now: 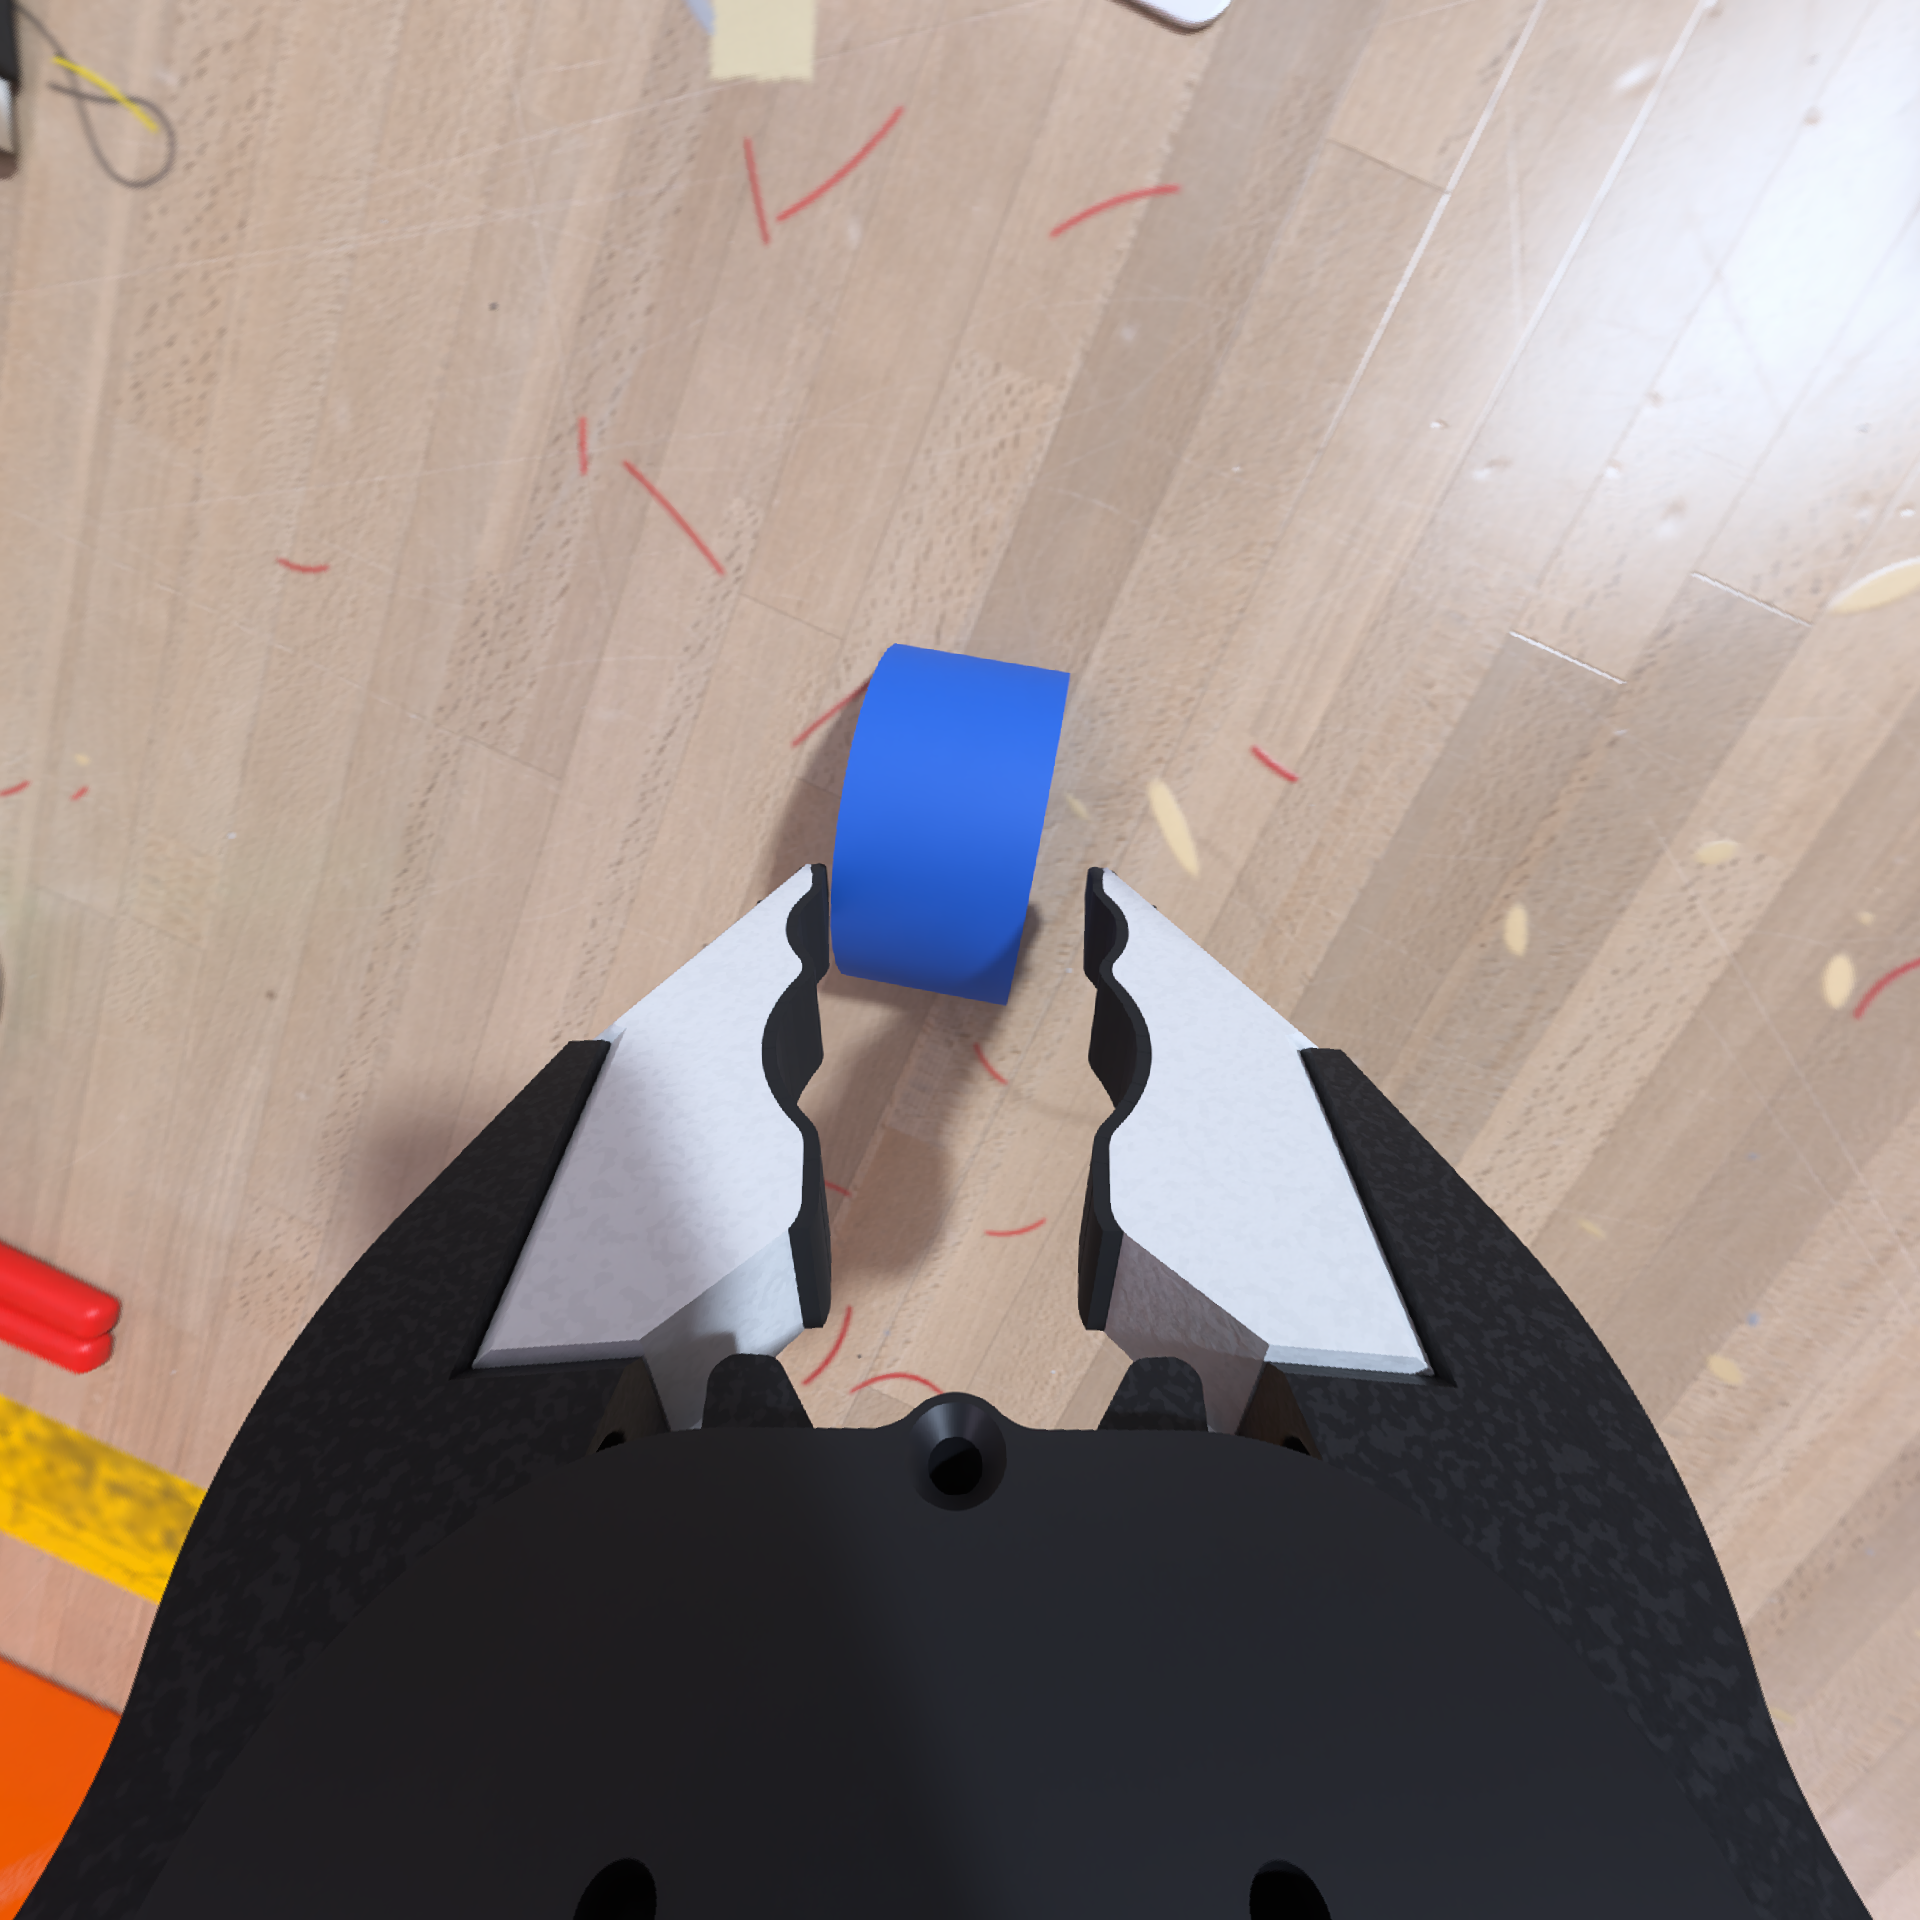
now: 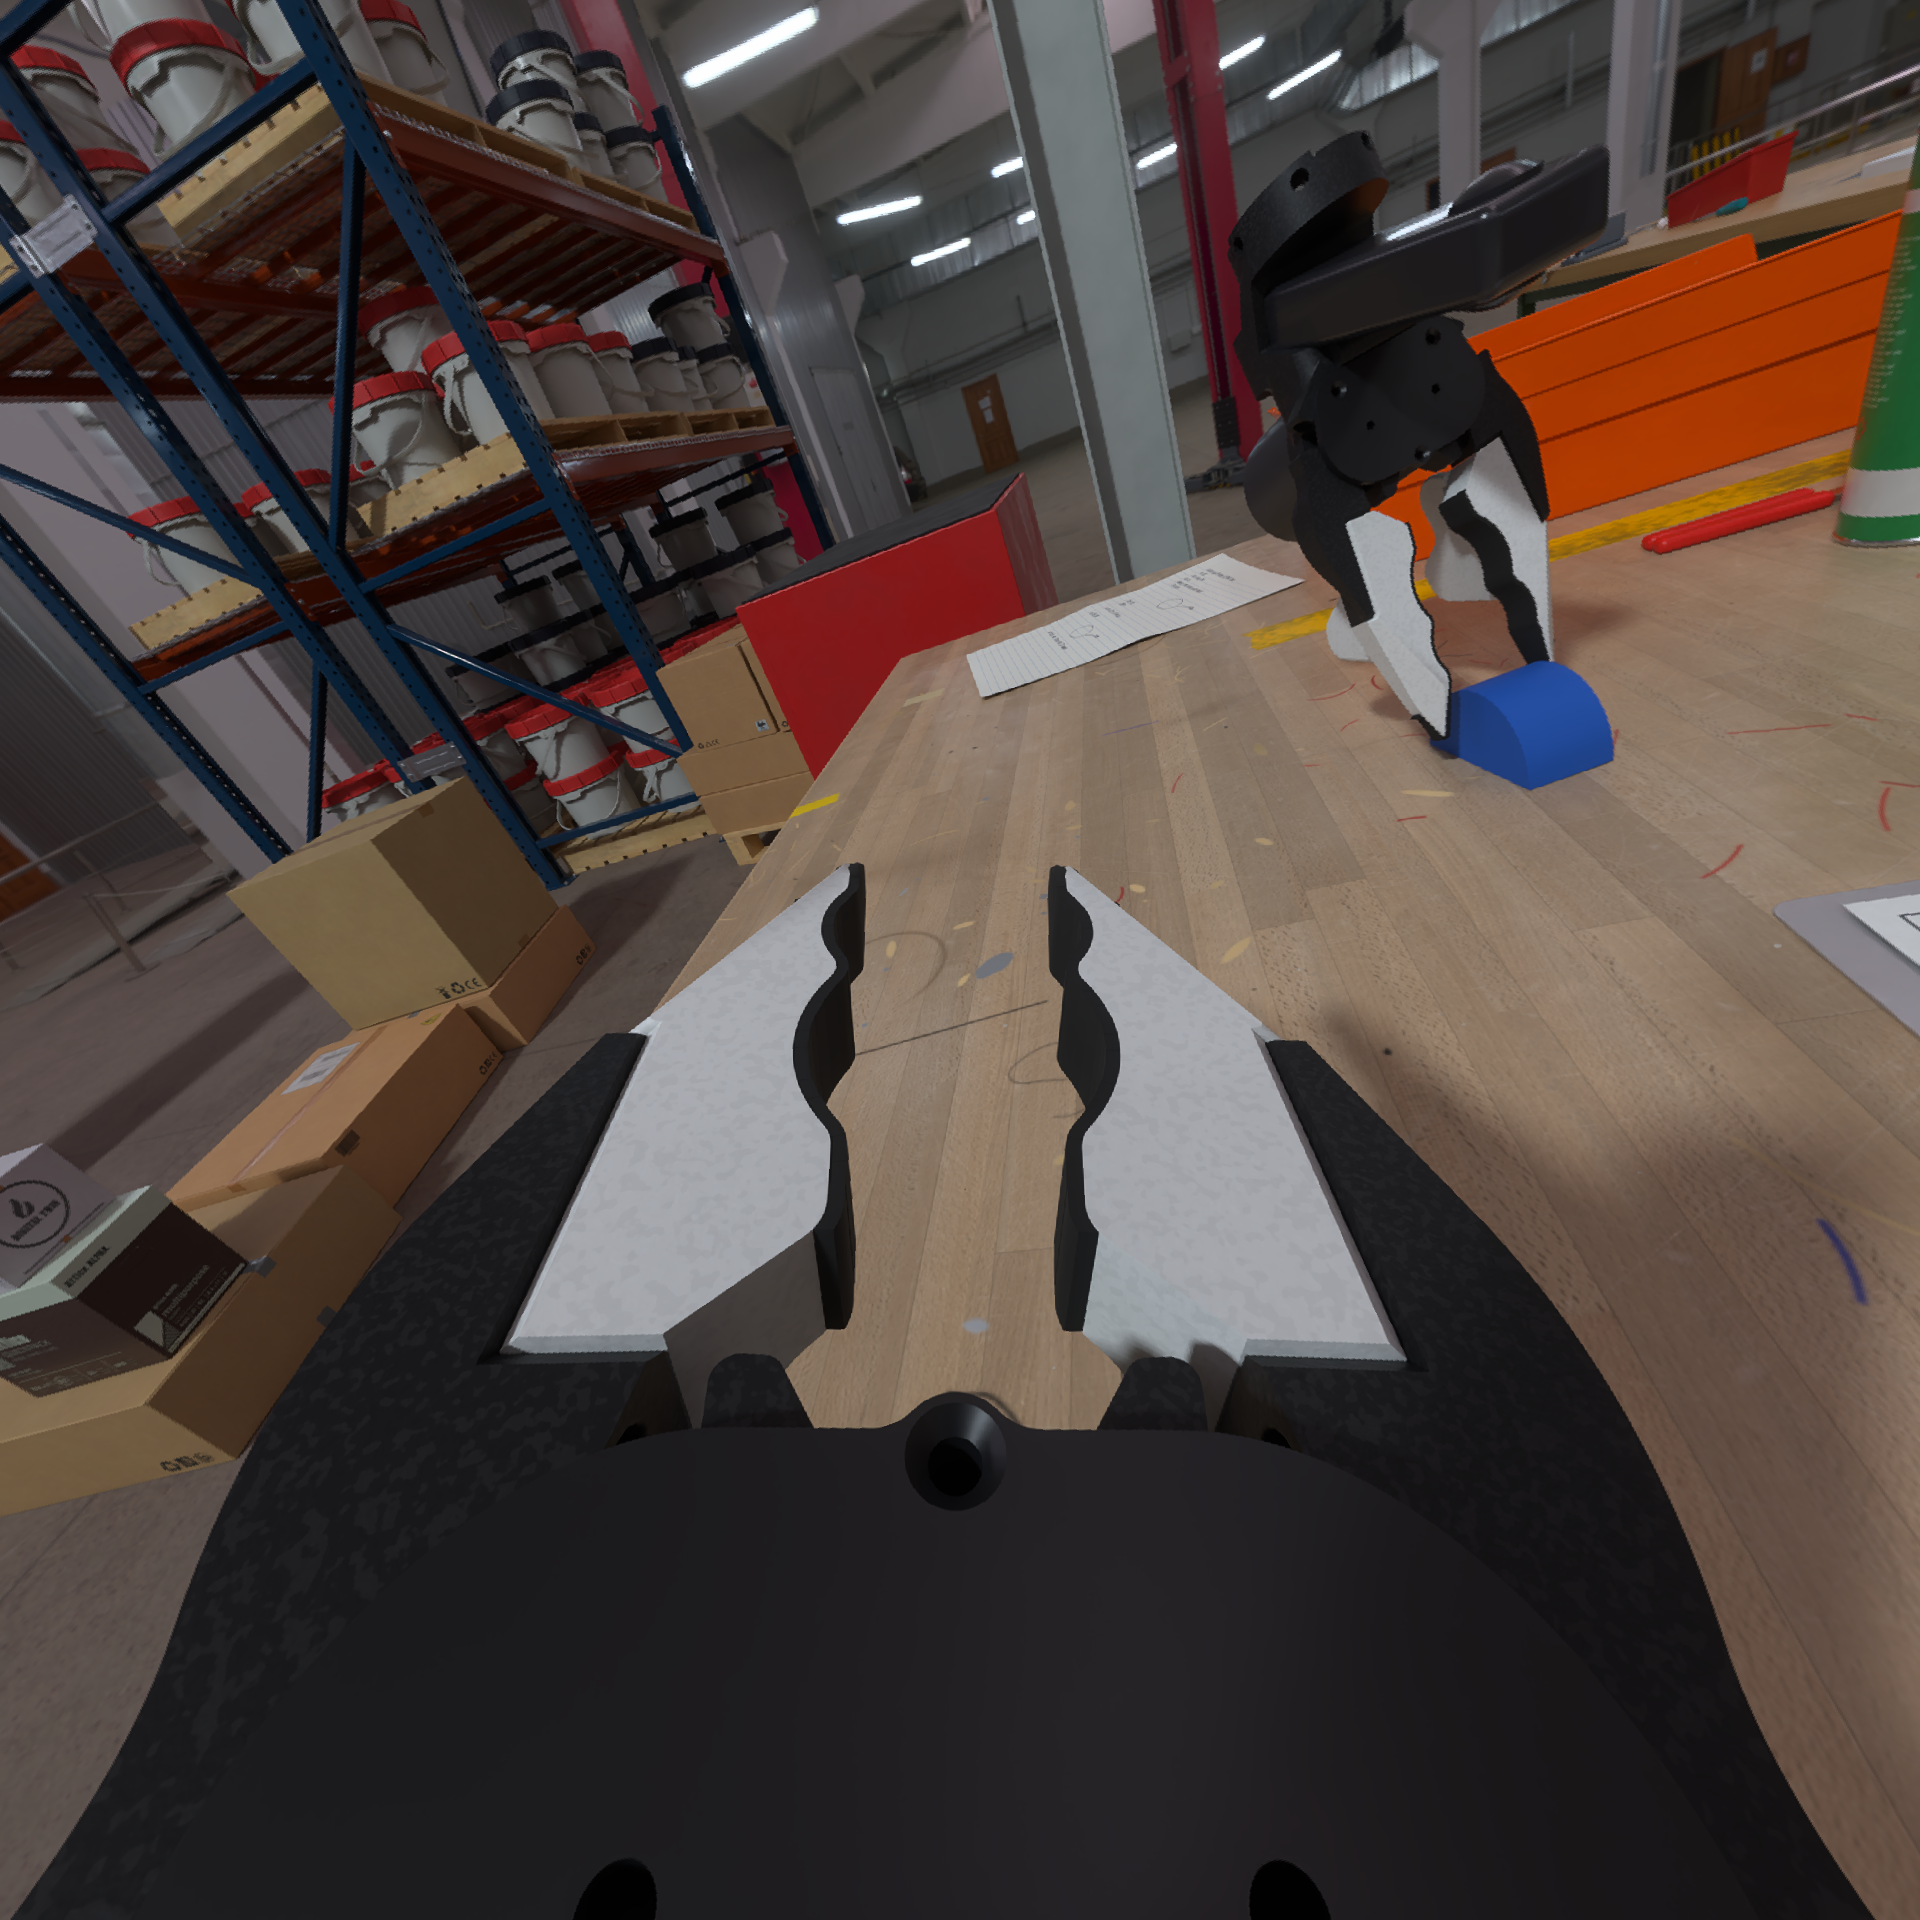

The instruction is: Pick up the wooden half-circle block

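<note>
Left gripper [image 1: 956, 883] poised over the blue half-circle block [image 1: 945, 821] lying flat-side down on the wooden workbench [image 1: 1351, 520], jaws apart, holding nothing, one finger touching its 9 o'clock flank; centring should precede closing; right gripper [image 2: 954, 883] idle, parted, empty

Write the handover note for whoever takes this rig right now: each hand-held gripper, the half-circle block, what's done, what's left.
Left hand-held gripper: open, tips lowered astride the near end of the blue half-circle block; one finger looks to touch its side, the other stands clear.
Right hand-held gripper: open, empty, over bare workbench, well away from the block.
Block: flat side down on the bench, curved side up.
Done: approach and alignment.
Left: close the left jaws on the block, then lift.
</note>
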{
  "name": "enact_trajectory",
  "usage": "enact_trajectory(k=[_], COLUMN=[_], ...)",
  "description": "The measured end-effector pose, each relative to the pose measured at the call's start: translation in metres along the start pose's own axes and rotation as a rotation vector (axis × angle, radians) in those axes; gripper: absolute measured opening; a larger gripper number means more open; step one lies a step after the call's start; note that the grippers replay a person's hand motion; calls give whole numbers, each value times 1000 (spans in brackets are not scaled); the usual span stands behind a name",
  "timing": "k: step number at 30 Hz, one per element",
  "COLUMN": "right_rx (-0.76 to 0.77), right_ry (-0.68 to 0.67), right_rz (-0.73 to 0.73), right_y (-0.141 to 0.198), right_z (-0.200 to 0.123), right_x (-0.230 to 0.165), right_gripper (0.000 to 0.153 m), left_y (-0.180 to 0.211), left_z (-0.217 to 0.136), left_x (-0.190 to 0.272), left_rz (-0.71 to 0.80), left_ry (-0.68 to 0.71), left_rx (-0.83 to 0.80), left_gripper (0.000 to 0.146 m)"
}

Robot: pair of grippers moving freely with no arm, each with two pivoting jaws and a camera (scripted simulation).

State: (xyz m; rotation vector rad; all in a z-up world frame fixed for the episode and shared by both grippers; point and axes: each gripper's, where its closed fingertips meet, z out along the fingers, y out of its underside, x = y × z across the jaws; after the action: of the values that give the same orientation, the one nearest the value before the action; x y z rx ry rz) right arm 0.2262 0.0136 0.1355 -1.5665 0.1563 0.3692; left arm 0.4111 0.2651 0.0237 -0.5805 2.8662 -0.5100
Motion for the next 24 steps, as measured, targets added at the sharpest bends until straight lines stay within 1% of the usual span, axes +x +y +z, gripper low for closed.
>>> enact_trajectory(k=[4, 7, 10, 13, 16, 18, 20, 24], right_rx=[1, -2, -1, 1, 2, 3, 4, 3], right_ry=[-1, -2, -2, -3, -3, -3, -3, -3], right_rz=[1, 1, 1, 3, 3, 3, 4, 5], right_y=[0, 0, 0, 0, 0, 0, 0, 0], right_z=[0, 0, 0, 0, 0, 0, 0, 0], right_x=[0, 0, 0, 0, 0, 0, 0, 0], right_gripper=[35, 35, 35, 35, 35, 35, 35, 35], left_y=[-1, -5, -7, -6, -4, 0, 5, 6], left_z=[0, 1, 4, 4, 4, 2, -2, -17], left_x=[8, 6, 7, 9, 10, 7, 3, 1], left_rz=[22, -7, -9, 16, 33, 40, 54, 42], left_ry=[19, 23, 56, 76, 71, 28, -35, -115], left_rx=[10, 41, 23, -25, -24, -40, -60, -28], left_gripper=[49, 51, 52, 47, 42, 38, 38, 38])
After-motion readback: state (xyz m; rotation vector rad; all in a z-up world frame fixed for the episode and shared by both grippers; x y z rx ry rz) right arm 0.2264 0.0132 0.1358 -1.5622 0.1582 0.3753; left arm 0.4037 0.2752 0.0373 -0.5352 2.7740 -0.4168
